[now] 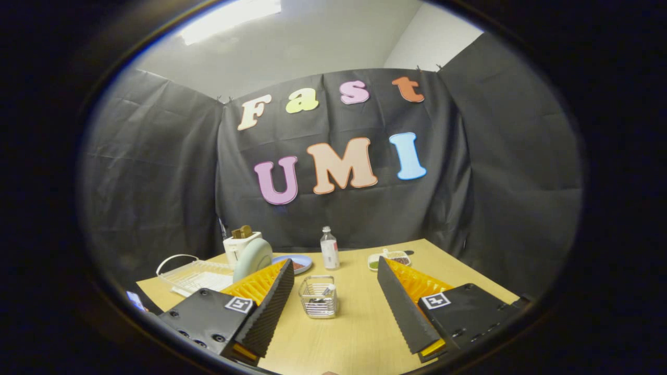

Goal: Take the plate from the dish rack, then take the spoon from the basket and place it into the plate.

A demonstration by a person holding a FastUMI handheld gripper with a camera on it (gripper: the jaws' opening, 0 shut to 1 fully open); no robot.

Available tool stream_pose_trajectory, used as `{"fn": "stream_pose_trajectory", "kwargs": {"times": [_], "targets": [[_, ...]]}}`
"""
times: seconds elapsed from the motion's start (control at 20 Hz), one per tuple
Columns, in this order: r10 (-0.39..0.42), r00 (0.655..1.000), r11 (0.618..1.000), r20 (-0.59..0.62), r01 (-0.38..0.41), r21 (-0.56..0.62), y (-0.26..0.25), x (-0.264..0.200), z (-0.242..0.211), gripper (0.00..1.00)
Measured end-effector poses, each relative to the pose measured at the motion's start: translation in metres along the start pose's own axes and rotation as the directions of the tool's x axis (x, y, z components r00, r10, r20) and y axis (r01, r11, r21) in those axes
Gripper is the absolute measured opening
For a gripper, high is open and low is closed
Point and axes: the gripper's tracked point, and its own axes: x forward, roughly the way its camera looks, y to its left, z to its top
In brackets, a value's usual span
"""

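fingers of the black-and-orange gripper [333, 291] spread wide, holding nothing, above the wooden table [365, 333]. between them sits the small wire basket [318, 297] with the spoon [328, 289]. beyond the left finger, the pale green plate [252, 259] stands in the white dish rack [195, 274].

The single fisheye camera rode on the gripper [333, 284] and looked forward along its two black ribbed fingers with orange backs, which stood spread apart at five and seven o'clock. It sat a little above the light wooden tabletop [359, 333], tilted slightly downward, facing the black cloth wall at twelve o'clock. The small wire basket [318, 297] lay near, just ahead, between the fingers. The white dish rack [190, 273] lay at ten o'clock, the clear plastic bottle [329, 248] farther off at twelve.
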Motion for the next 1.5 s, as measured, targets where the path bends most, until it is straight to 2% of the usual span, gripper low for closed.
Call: {"fn": "stream_pose_trajectory", "kwargs": {"times": [0.4, 0.8, 0.95, 1.25, 1.5], "targets": [[-0.028, 0.999, 1.0, -0.016, 0.027, -0.009, -0.002, 0.007, -0.008, 1.0], [0.089, 0.993, 0.995, -0.083, -0.085, 0.05, 0.049, 0.038, 0.014, 1.0], [0.149, 0.978, 0.987, -0.143, -0.139, 0.079, 0.081, 0.054, 0.028, 1.0], [0.224, 0.94, 0.973, -0.257, -0.23, 0.007, 0.146, 0.093, 0.054, 1.0], [0.201, 0.881, 0.967, -0.429, -0.248, -0.056, 0.184, 0.128, 0.024, 1.0]]}}
